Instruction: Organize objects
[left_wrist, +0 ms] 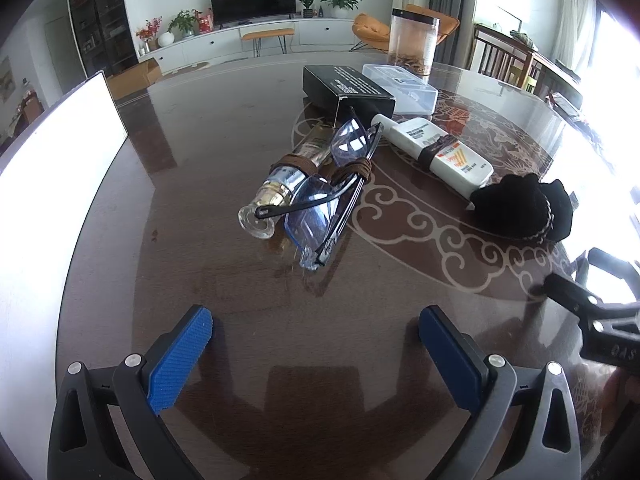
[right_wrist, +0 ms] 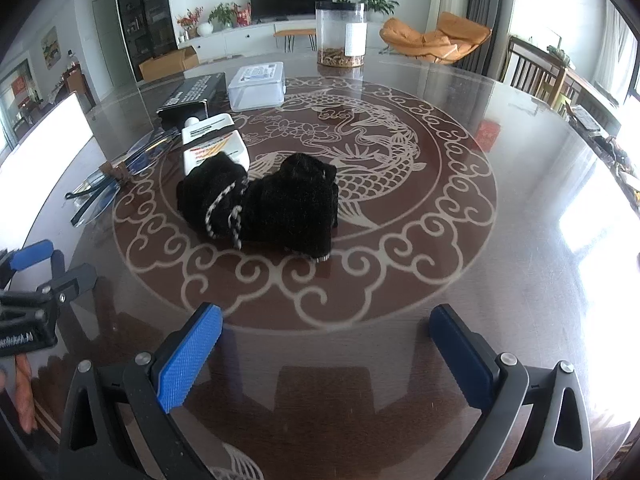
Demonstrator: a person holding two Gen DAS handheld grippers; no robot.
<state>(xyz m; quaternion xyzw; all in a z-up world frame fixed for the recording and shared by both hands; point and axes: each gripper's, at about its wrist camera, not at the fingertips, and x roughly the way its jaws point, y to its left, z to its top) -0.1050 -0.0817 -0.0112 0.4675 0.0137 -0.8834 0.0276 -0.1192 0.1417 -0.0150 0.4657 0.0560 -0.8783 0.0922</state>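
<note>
Blue-padded fingers (left_wrist: 180, 356) of the left gripper (left_wrist: 316, 344) fill the bottom of the left wrist view, spread wide and holding nothing, above a bare stretch of the glossy dark table (left_wrist: 224, 128). Likewise the right gripper (right_wrist: 326, 344) hangs with its fingers apart and empty, aimed at a black drawstring pouch (right_wrist: 276, 204) that lies on the table's dragon inlay.

Ahead of the left gripper, well apart from it, lies a tangle: blue-tinted glasses (left_wrist: 332, 184) with folded arms rest across a clear glass bottle (left_wrist: 288, 180) lying on its side, and a brown cord (left_wrist: 352, 170) seems to loop around both. Behind them sit a black carton (left_wrist: 348, 90), a clear lidded plastic box (left_wrist: 400, 86) and a tall clear jar (left_wrist: 414, 42) with something brownish at its bottom. A white tube (left_wrist: 440, 152) with a dark band lies between the carton and the pouch, its end touching or tucked under the pouch.

Nothing appears sorted yet, so the task looks barely begun. The main risk is the tangle: lifting the glasses alone could drag the bottle by the cord and set it rolling on the slick table. Squeezing the lenses might scratch or flex them. Pulling the pouch could shift the tube. With both grippers close together, they might collide when reaching inward.
</note>
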